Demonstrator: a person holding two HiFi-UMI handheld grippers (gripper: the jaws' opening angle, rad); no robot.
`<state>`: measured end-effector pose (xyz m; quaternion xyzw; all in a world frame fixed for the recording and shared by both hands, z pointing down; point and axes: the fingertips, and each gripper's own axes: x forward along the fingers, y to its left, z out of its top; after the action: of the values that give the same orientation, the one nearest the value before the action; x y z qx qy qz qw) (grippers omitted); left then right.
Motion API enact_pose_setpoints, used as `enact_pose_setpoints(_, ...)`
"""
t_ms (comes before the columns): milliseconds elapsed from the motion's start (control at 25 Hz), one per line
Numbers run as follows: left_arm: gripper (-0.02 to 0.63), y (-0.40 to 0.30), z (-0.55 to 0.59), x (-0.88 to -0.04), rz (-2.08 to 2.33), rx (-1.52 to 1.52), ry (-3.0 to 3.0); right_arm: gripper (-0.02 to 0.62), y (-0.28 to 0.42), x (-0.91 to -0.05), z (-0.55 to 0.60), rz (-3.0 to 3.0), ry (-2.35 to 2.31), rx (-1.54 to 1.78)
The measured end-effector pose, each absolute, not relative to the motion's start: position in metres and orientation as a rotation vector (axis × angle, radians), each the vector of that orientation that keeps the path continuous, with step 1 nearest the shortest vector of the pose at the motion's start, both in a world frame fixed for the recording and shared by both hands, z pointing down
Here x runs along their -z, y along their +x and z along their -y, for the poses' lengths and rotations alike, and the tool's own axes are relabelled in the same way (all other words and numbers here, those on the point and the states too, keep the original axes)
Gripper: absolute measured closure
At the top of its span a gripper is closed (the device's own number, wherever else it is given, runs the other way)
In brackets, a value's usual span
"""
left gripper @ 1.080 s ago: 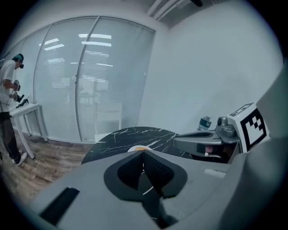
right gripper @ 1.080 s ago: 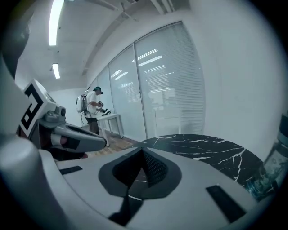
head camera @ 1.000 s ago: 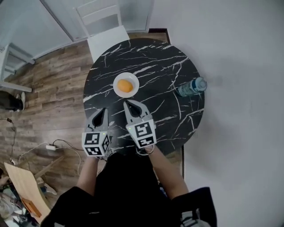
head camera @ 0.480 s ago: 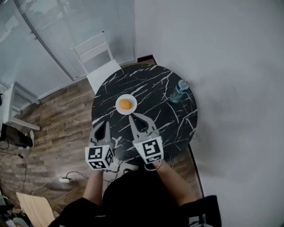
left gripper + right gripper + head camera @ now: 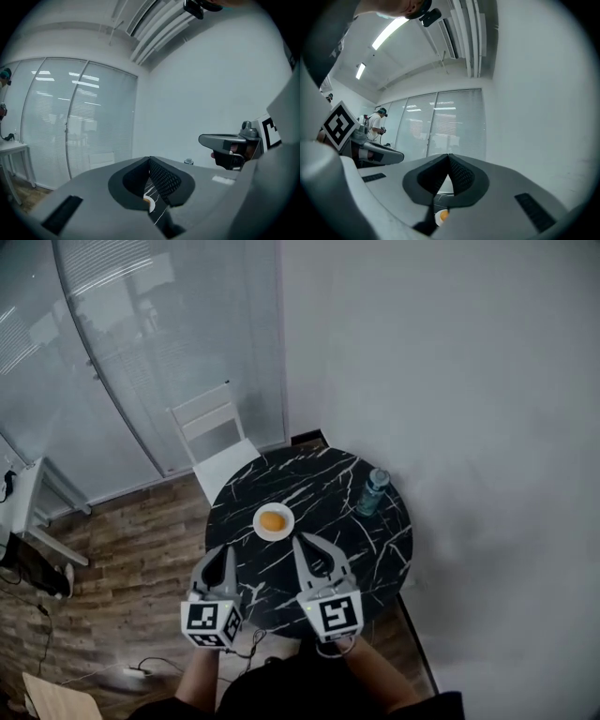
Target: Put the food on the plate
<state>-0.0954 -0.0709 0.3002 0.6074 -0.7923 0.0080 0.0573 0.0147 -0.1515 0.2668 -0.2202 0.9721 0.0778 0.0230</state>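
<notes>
Grey left gripper (image 5: 225, 551), right gripper (image 5: 301, 542), jaws together

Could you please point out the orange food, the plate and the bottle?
Round orange food (image 5: 273, 520), head view, its middle.
Small white round plate (image 5: 258, 523), head view, left rim.
Clear plastic water bottle (image 5: 371, 493), head view, its body.

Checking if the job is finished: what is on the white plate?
One round orange piece of food lies on the plate, roughly centred. The plate's middle under it is covered.
</notes>
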Motion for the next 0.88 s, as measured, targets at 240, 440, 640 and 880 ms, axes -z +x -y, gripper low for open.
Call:
enact_pose_setpoints(240, 0.606, -0.099, 0.052, -0.29, 2.403, 0.024, 1.832, 0.598, 0.012, -0.264, 0.139, -3.008, -0.677, -0.232)
enact_pose_setpoints(440, 0.606, -0.099, 0.046, -0.273, 2.449, 0.02, 1.852, 0.598, 0.002, -0.252, 0.13, -3.011, -0.621, -0.25)
enact_pose_setpoints(640, 0.606, -0.106, 0.037, -0.272, 2.483, 0.013, 1.842, 0.598, -0.004, -0.251, 0.121, -3.017, -0.607, -0.321)
enact_pose_setpoints(880, 0.606, -0.104, 0.029, -0.277, 2.47, 0.006, 1.85, 0.598, -0.011, -0.254, 0.111, -3.019, -0.586, -0.296)
